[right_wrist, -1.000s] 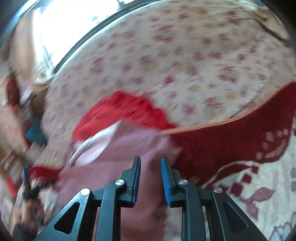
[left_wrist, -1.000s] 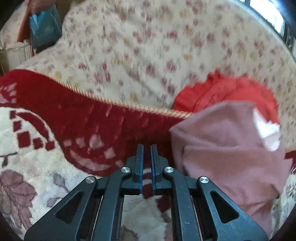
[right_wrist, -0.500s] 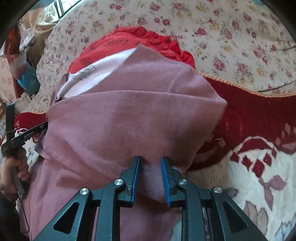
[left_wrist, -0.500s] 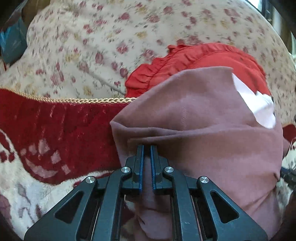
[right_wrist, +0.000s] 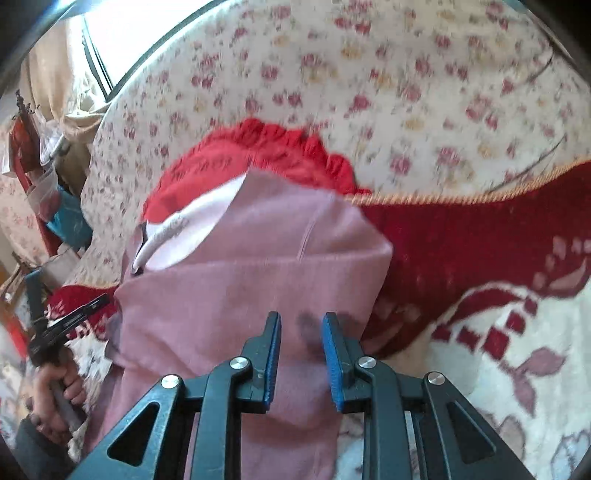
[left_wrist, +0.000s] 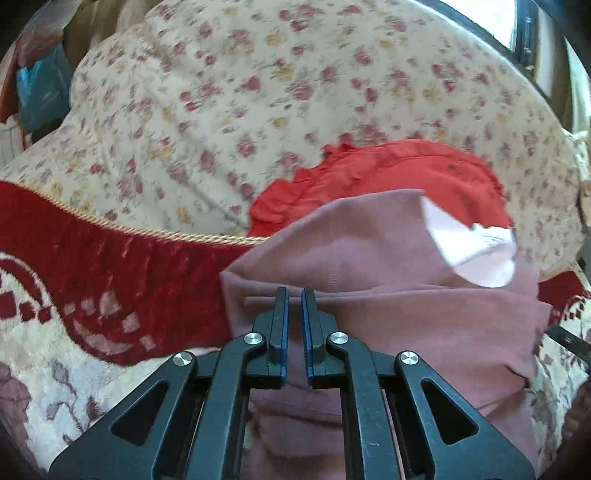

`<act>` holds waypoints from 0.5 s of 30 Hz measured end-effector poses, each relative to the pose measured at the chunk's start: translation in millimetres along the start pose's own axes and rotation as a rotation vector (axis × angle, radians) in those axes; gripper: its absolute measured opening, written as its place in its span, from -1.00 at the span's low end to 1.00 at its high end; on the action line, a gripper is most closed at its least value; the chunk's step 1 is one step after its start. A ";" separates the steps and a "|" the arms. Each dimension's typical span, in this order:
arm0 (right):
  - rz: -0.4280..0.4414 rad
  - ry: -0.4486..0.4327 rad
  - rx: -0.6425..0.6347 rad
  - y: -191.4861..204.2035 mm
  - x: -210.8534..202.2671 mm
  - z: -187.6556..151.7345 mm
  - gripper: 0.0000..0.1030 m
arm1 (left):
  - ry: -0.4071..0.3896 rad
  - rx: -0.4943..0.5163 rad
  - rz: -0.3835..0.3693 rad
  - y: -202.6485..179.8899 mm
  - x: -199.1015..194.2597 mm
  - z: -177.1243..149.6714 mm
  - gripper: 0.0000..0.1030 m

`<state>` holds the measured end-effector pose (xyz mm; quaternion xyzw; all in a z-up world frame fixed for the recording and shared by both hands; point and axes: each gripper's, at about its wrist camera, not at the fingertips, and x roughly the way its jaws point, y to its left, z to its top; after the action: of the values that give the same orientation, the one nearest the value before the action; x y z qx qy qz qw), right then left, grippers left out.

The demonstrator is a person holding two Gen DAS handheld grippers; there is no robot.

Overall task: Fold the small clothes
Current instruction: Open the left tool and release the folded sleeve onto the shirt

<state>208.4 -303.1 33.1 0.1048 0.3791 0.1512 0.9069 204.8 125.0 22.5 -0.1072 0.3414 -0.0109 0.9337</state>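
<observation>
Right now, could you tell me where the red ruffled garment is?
The red ruffled garment lies on the floral sheet, just beyond the mauve garment, which overlaps its near edge in both wrist views.

- We see a cream floral sheet [left_wrist: 280,96] covering the bed.
- Just below that sheet lies a red and cream patterned blanket [left_wrist: 110,266], its gold cord edge touching it.
- Beyond the sheet's far edge, a bright window [right_wrist: 122,33] lets in daylight.
- Beside the window hangs a beige curtain [right_wrist: 51,85].

Right tongs [right_wrist: 301,325] gape over folded mauve garment [right_wrist: 240,280] on red-patterned blanket [right_wrist: 461,258].
</observation>
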 end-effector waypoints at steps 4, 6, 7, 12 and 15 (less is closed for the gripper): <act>-0.030 0.003 -0.034 1.1 22.2 3.3 -0.58 | 0.056 0.026 -0.053 -12.3 13.7 -3.9 -0.48; -0.044 0.012 -0.035 -3.6 36.5 3.4 -0.58 | 0.094 0.027 -0.049 -12.6 25.1 -5.6 -0.48; -0.044 0.021 -0.031 -5.7 44.2 4.1 -0.58 | 0.110 0.029 -0.041 -13.8 29.6 -7.1 -0.45; -0.046 0.043 -0.009 -8.4 63.1 6.1 -0.56 | 0.117 -0.012 0.018 -6.5 38.2 -8.7 0.22; -0.059 0.049 -0.003 -8.0 66.9 6.1 -0.54 | 0.135 -0.083 0.008 8.6 43.8 -11.0 0.50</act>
<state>259.0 -287.3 -9.0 0.0884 0.4037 0.1276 0.9016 230.9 127.2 -15.3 -0.1437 0.4042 -0.0002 0.9033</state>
